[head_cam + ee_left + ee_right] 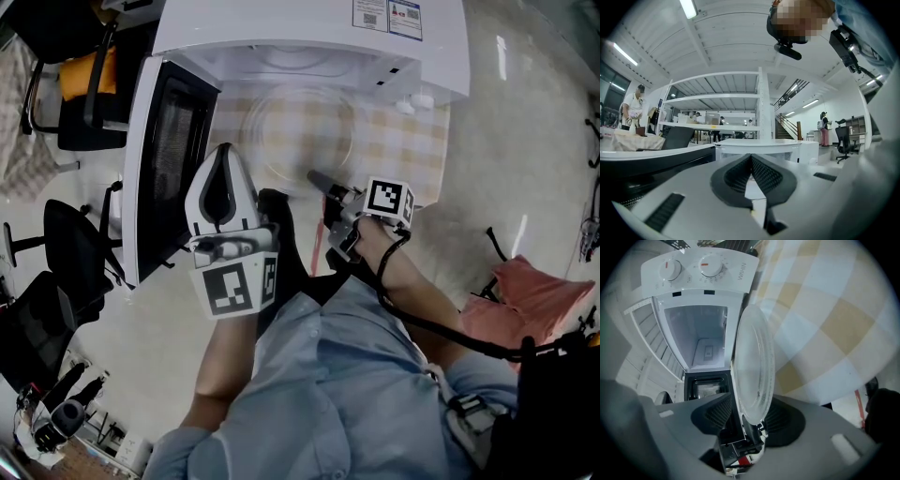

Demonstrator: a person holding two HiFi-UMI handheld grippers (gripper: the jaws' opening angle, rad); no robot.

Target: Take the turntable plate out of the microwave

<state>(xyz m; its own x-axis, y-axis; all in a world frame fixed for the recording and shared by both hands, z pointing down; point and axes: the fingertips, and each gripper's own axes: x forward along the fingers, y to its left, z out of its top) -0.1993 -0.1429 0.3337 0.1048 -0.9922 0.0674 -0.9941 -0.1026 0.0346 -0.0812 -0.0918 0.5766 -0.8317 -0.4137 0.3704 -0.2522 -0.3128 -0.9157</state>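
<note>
- The right gripper [746,414] is clamping the rim of the clear round glass turntable plate [752,364] between its jaws.
- The plate is hanging outside the open cavity of the white microwave [309,33], over the yellow-and-white checked tablecloth [405,141].
- The microwave's dark-windowed door [171,159] is standing open on the left.
- The left gripper [751,159] is hovering near the door, jaws pressed together on nothing.

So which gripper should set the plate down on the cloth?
Right. The right gripper is shut on the turntable plate, outside the microwave over the checkered cloth; the left gripper is shut and empty.
</note>
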